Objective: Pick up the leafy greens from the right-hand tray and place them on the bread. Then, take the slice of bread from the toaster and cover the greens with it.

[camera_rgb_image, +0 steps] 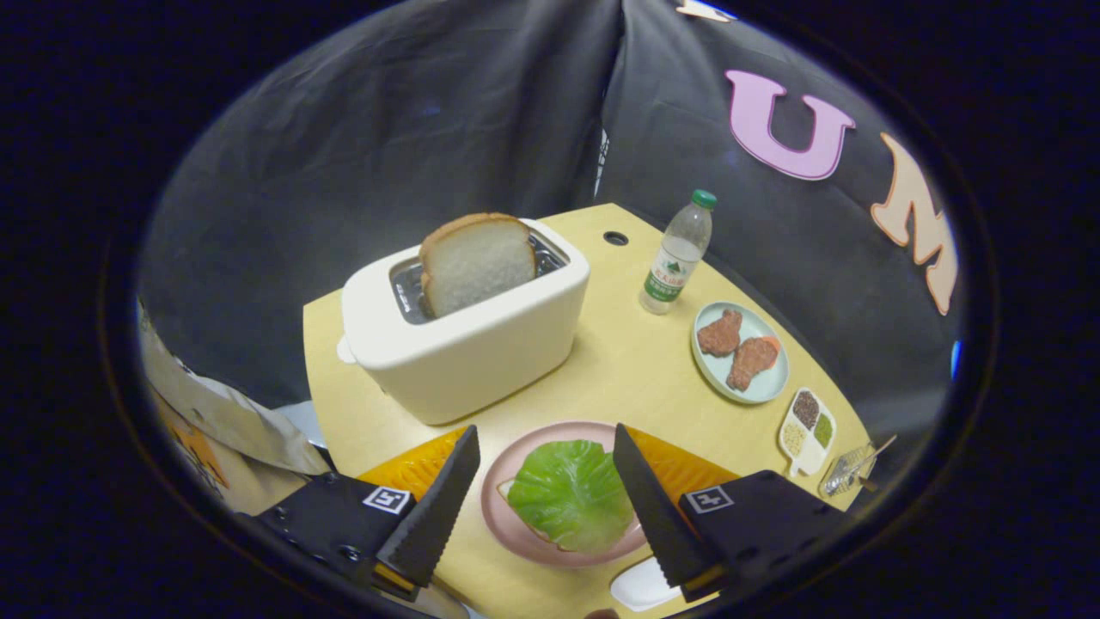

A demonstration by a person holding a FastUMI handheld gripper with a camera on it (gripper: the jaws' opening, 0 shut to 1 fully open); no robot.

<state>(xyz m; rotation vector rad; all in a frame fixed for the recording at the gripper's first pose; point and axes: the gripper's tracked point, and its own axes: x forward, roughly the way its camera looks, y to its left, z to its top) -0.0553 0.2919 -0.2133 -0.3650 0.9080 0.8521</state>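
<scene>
Hovering with fingers apart and empty, the claw (546, 447) is straddling the greens (571, 492) on the plate (498, 481); it should be reaching ahead, squaring to the toaster's (464, 344) slice (478, 260), pinching both faces.

My one fisheye camera rides on the hand-held gripper (546, 438), looking forward and down along its spread, empty fingers from close above the near edge of the tabletop (619, 361), toward the toaster (468, 331) and booth wall.
</scene>
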